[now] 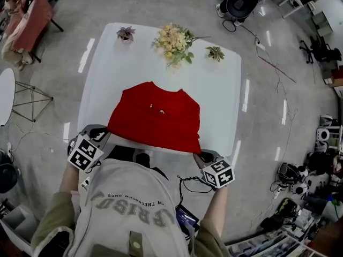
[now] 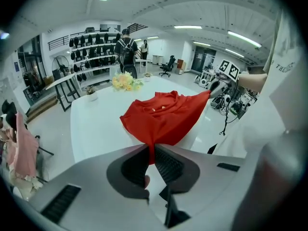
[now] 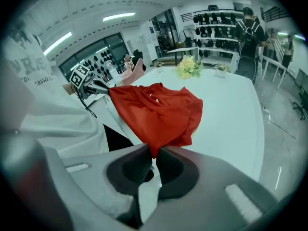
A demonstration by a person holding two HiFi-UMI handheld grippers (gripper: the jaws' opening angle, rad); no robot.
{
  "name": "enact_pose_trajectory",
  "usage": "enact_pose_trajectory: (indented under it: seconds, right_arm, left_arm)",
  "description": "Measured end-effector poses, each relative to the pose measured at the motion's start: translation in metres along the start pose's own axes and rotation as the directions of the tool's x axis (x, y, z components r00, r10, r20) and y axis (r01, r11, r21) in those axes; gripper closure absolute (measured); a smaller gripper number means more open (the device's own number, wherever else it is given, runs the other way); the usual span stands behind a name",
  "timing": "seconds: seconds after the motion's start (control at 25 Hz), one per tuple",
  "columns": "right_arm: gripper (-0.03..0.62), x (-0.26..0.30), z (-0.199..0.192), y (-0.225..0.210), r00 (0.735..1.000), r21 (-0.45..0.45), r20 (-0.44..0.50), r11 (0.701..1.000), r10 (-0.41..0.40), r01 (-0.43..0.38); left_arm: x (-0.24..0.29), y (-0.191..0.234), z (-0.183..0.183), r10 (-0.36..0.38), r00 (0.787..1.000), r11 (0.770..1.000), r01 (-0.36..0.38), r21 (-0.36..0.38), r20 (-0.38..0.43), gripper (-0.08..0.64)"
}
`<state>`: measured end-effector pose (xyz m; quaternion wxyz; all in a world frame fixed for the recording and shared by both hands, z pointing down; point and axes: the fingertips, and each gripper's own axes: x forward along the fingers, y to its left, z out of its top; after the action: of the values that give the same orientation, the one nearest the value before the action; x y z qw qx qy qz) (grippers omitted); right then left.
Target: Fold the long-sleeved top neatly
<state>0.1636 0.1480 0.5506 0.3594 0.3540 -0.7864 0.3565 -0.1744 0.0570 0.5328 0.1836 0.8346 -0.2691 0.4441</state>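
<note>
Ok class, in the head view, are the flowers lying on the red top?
No: the flowers sit near the far edge of the table, clear of the red top.

The person's pale shirt (image 1: 123, 197) bears large letters reading roughly "RISD"; its smaller print is illegible.

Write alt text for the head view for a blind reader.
A person at a white table holds a red top by its near edge, one corner pinched in the left gripper, the other in the right gripper. Flowers and two small plants stand at the far side.
</note>
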Motion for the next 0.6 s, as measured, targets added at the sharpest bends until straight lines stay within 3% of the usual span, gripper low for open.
enact_pose_trajectory:
  seconds: [0.28, 0.6]
  right_arm:
    - [0.566, -0.030, 0.074, -0.039, 0.995, -0.015, 0.090, 0.999, -0.050, 0.051]
    - [0.566, -0.010, 0.144, -0.113, 0.986, 0.043, 0.072, 0.988, -0.148, 0.146]
  left_arm:
    - [0.006, 0.045, 0.070, 0.081, 0.990, 0.994, -0.089, 0.062, 0.111, 0.517]
    - [0.056, 0.114, 0.145, 0.157, 0.982, 0.980, -0.168, 0.104, 0.105, 0.515]
